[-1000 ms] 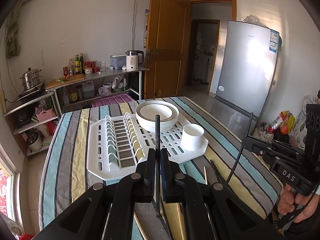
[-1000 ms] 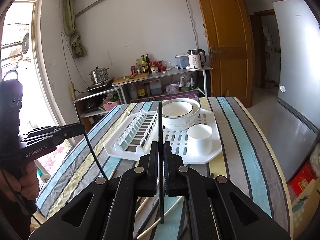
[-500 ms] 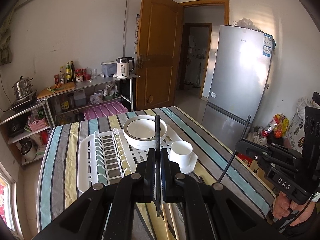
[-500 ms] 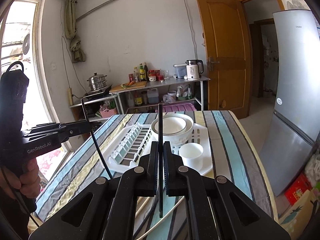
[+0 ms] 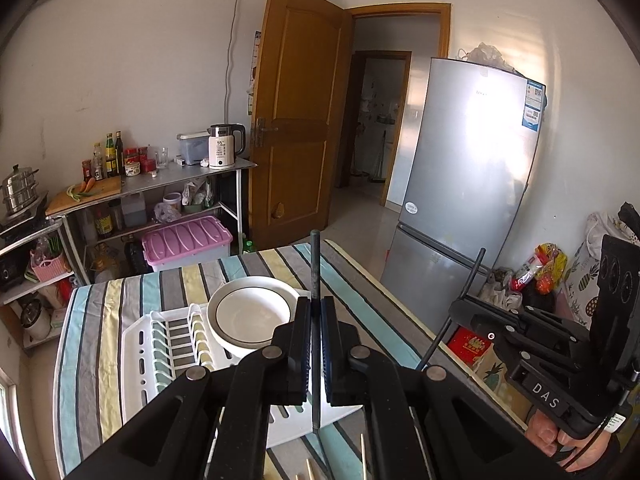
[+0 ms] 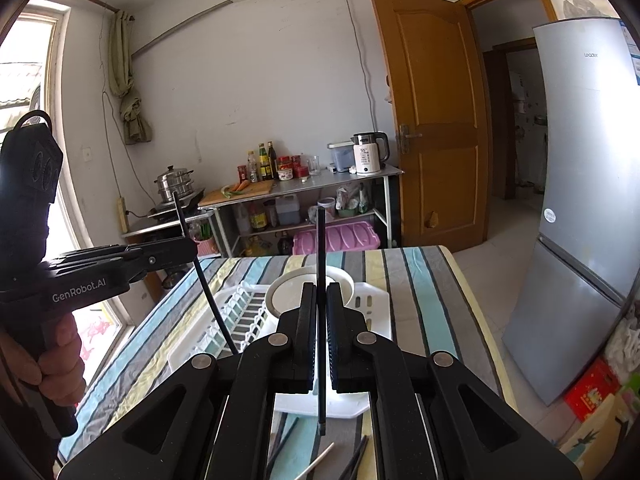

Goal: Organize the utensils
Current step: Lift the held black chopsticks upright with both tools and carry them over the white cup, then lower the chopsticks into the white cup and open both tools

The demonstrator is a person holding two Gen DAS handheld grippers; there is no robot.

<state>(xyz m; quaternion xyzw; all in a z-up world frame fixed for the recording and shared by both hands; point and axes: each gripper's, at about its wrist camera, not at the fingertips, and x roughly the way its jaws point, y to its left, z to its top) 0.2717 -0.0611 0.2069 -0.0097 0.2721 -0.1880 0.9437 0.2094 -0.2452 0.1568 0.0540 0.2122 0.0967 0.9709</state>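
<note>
Left wrist view
- Left gripper: I see its fingers closed tight on a dark chopstick.
- Chopstick in the fingers: it sits in the narrow slot between the two pads, with a long stretch standing above the tips and a shorter end hanging below them.
- Long axis: near upright in my view, top end toward the doorway, bottom end over the near edge of the white dish rack.
- Pose: the gripper is held above the striped surface, looking down on the rack and the white bowl in it.
- Right gripper: off to my right, held level by the person's right hand; it pinches a second dark chopstick that leans, top end tilted right.
- Loose sticks: a few pale ones lie on the surface at the bottom edge.

Right wrist view
- Right gripper: fingers clamped on its dark chopstick, which runs between the pads.
- Long axis: upright, top end toward the metal shelf, bottom end hanging above the surface.
- Left gripper: at my left, held sideways in the left hand; its chopstick slants, lower end toward the rack.
- Loose chopsticks: dark and pale ones lie on the surface below, near the rack's front edge.
</note>
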